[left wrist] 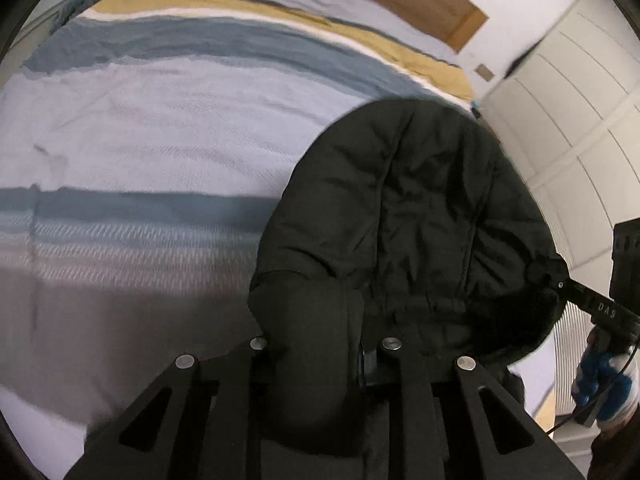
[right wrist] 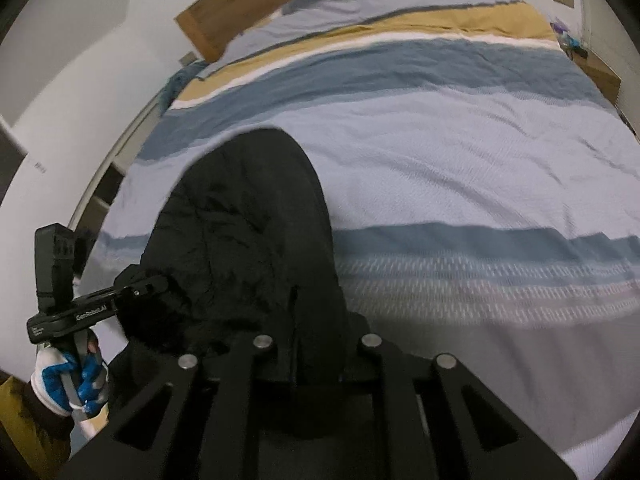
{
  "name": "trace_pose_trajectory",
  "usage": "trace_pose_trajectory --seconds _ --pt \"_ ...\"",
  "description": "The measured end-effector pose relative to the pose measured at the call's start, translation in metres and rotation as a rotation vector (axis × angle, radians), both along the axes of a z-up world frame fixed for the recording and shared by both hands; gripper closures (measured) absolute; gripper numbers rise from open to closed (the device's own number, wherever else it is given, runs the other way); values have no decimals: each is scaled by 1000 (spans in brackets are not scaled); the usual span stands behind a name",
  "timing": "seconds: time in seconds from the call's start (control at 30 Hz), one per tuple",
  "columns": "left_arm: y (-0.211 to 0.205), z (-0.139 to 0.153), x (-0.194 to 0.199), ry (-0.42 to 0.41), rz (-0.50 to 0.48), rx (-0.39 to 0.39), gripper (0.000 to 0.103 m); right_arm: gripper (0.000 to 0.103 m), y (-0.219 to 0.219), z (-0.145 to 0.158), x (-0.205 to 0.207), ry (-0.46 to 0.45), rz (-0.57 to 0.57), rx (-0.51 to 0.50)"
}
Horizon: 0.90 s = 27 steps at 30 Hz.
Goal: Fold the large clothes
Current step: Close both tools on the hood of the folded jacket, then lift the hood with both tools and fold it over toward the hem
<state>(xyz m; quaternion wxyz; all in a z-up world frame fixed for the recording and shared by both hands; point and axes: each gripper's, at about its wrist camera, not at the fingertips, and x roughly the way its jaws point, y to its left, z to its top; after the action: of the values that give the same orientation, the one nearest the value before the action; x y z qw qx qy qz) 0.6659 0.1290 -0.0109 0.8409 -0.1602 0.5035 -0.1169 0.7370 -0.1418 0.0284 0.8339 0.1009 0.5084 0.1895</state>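
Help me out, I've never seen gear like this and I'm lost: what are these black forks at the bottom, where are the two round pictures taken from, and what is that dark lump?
There is no robot. A person holds a hand-operated two-finger gripper in each gloved hand, with a wide-angle camera on each looking along its fingers. One picture is from the left gripper, the other from the right gripper; each also glimpses the other at its edge. Below is a bed with a striped cover. The dark lump is a black padded jacket, hood forward. Both grippers are shut on its fabric.
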Motion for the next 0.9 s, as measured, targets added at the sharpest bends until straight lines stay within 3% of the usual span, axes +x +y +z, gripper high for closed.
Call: trace_pose_trajectory --seconds 0.13,0.33,0.67,0.9 --pt "2 9 -58 -36 -3 -11 84 91 -9 18 -61 -39 24 23" --pt "17 -17 -129 -17 46 -80 84 91 -32 -3 -123 -22 -11 82" --pt "7 -60 -166 25 20 -10 85 91 -38 -73 -170 69 -9 21" --pt "4 -53 -168 15 -10 65 85 91 -39 -80 -178 77 -15 -20"
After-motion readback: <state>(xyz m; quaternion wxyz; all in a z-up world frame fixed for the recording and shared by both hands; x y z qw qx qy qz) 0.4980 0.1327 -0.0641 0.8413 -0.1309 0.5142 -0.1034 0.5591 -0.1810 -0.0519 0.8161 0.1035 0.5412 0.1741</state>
